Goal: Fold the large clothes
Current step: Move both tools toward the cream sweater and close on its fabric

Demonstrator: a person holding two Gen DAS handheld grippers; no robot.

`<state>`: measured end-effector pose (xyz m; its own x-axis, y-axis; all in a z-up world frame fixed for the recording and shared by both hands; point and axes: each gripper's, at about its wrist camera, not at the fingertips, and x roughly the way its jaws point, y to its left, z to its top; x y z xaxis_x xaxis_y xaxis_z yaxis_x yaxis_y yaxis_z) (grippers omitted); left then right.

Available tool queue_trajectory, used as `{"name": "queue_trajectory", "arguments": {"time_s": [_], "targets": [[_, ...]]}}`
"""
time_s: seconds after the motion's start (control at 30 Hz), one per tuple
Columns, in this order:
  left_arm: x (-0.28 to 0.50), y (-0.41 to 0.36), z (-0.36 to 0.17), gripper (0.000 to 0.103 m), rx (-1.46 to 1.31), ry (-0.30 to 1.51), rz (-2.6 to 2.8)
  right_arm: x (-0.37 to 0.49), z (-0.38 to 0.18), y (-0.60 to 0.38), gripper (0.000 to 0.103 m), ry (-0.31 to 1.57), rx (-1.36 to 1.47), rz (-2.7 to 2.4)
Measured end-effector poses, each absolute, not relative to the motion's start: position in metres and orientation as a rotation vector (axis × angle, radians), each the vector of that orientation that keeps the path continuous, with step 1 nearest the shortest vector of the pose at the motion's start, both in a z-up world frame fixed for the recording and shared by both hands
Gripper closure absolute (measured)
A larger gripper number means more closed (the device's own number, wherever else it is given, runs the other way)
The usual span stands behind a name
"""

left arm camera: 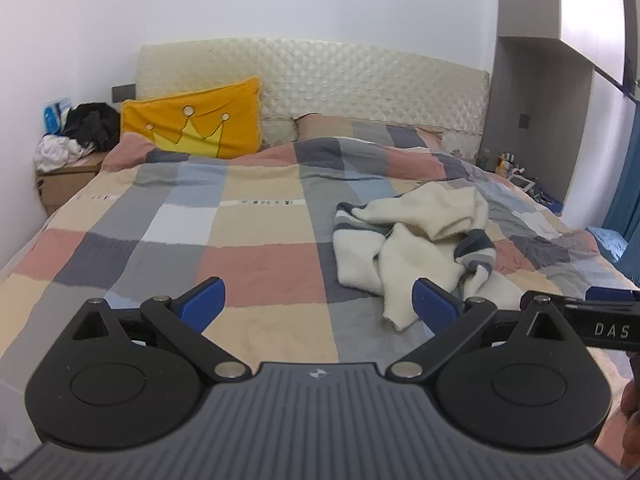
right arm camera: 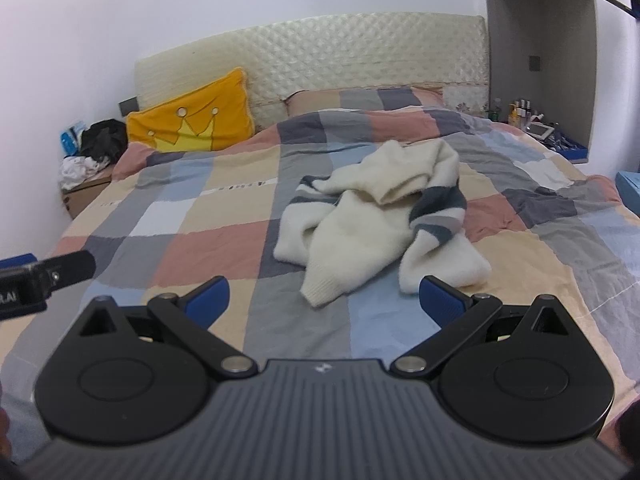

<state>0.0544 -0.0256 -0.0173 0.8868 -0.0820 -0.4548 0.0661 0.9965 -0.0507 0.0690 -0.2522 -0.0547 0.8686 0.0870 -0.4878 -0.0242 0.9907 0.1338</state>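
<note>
crumpled sweater [right arm camera: 372, 216] lies lengthwise up the bed [right arm camera: 224, 248]; both grippers' fingers [left arm camera: 202, 304] spread, empty.

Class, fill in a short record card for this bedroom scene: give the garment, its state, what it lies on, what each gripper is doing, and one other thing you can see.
garment: cream sweater with dark and grey stripes
state: crumpled in a heap, not yet folded
lies on: checked bedspread
left gripper: open, holding nothing, short of the sweater
right gripper: open, holding nothing, sweater's near edge just ahead
other thing: yellow pillow with a crown, leaning at the headboard
</note>
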Motion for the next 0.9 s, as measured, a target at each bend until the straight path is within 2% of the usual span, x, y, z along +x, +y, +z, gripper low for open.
{"name": "queue_trajectory", "arguments": {"time_s": [0.47, 0.9], "targets": [[0.159, -0.065, -0.031, 0.002, 0.06, 0.481, -0.129, 0.131, -0.069, -0.277, 0.0, 0.516, 0.16, 0.015], [0.294, -0.13, -0.076, 0.002, 0.099, 0.533, -0.265, 0.215, -0.1, -0.328, 0.0, 0.543, 0.2, -0.095]]}}
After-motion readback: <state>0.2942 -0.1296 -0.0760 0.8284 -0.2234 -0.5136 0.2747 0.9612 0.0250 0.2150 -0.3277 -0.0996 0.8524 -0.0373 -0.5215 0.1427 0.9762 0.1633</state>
